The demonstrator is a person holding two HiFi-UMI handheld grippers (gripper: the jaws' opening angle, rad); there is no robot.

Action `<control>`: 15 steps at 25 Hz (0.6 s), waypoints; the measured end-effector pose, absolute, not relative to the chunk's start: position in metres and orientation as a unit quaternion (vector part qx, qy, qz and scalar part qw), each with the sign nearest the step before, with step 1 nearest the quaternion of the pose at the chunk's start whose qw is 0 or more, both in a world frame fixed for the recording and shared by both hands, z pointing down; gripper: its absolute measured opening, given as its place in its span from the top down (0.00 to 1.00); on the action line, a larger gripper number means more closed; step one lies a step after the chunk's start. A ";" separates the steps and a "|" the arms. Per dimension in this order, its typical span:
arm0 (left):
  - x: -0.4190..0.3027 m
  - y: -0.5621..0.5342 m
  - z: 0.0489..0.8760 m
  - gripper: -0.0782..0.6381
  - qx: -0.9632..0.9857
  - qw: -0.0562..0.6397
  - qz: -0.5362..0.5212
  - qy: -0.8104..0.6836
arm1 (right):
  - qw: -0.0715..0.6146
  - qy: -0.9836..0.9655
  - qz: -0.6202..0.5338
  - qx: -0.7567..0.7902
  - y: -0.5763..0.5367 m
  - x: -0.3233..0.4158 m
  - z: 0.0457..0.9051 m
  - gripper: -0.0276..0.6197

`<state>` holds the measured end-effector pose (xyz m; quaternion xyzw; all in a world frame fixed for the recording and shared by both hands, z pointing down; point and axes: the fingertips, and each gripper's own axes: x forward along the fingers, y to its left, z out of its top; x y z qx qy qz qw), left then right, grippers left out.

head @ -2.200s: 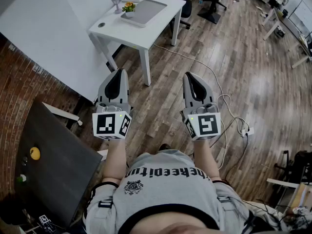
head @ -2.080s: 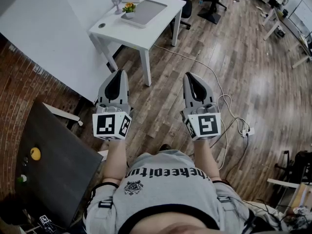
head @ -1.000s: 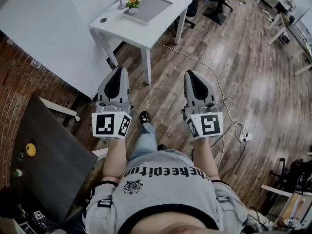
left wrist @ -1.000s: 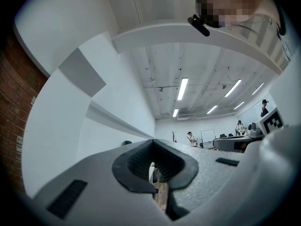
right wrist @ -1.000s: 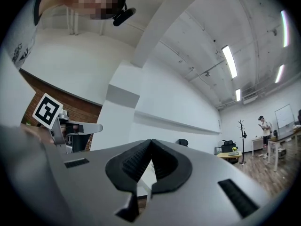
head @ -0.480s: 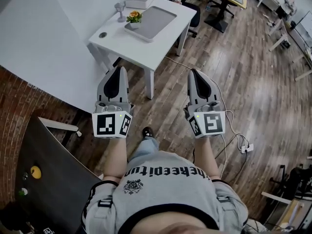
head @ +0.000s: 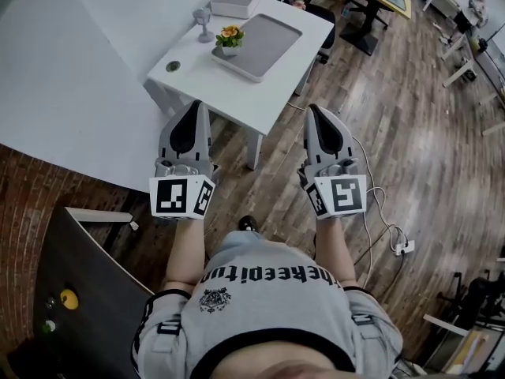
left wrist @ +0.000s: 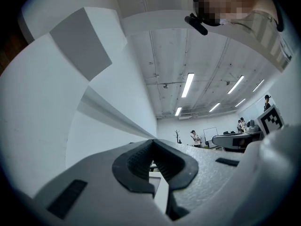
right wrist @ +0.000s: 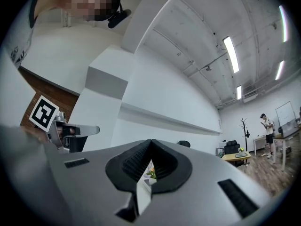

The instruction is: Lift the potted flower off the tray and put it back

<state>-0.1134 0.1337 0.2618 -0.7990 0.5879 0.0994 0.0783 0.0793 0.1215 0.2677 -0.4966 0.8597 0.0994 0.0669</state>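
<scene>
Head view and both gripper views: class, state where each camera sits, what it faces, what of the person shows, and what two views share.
Head view: on the person's head, steeply down at white rectangular table, grey flat tray, orange potted flower; shows torso, forearms, left claw, right claw.
Left gripper view: on the left claw, along its shut jaws toward the ceiling; person's head above.
Right gripper view: likewise, on the right claw.
Shared: each shows the other's marker cube.

Matt wht table (head: 217, 77), wood-plank floor (head: 410, 133)
</scene>
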 end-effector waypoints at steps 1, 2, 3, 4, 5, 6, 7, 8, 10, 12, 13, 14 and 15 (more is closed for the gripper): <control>-0.119 0.127 0.263 0.89 -0.799 0.077 0.099 0.588 | 0.066 0.860 0.101 -0.496 0.115 0.073 0.268 0.96; -0.123 0.122 0.264 0.89 -0.800 0.076 0.099 0.587 | 0.064 0.860 0.101 -0.497 0.110 0.069 0.269 0.96; -0.128 0.118 0.265 0.89 -0.800 0.075 0.099 0.587 | 0.062 0.859 0.101 -0.498 0.106 0.065 0.271 0.96; -0.131 0.114 0.267 0.89 -0.800 0.074 0.099 0.587 | 0.062 0.859 0.100 -0.499 0.102 0.062 0.272 0.96; -0.135 0.111 0.269 0.89 -0.800 0.073 0.098 0.588 | 0.061 0.858 0.098 -0.500 0.099 0.060 0.274 0.96; -0.139 0.107 0.271 0.89 -0.799 0.070 0.098 0.589 | 0.060 0.858 0.097 -0.501 0.096 0.058 0.276 0.96; -0.142 0.103 0.274 0.89 -0.798 0.067 0.097 0.591 | 0.059 0.857 0.094 -0.503 0.093 0.057 0.278 0.96; -0.144 0.100 0.276 0.89 -0.798 0.064 0.097 0.592 | 0.057 0.857 0.092 -0.504 0.089 0.057 0.280 0.96; -0.148 0.095 0.280 0.89 -0.798 0.058 0.098 0.592 | 0.055 0.856 0.086 -0.507 0.084 0.056 0.283 0.96; -0.152 0.090 0.283 0.89 -0.798 0.055 0.098 0.593 | 0.054 0.856 0.082 -0.508 0.079 0.053 0.286 0.96; -0.153 0.088 0.286 0.89 -0.797 0.053 0.098 0.593 | 0.052 0.856 0.082 -0.507 0.077 0.052 0.288 0.96; -0.155 0.086 0.288 0.89 -0.796 0.051 0.097 0.595 | 0.050 0.857 0.082 -0.507 0.074 0.050 0.289 0.96; -0.157 0.083 0.290 0.89 -0.796 0.050 0.096 0.596 | 0.048 0.858 0.083 -0.505 0.070 0.048 0.290 0.96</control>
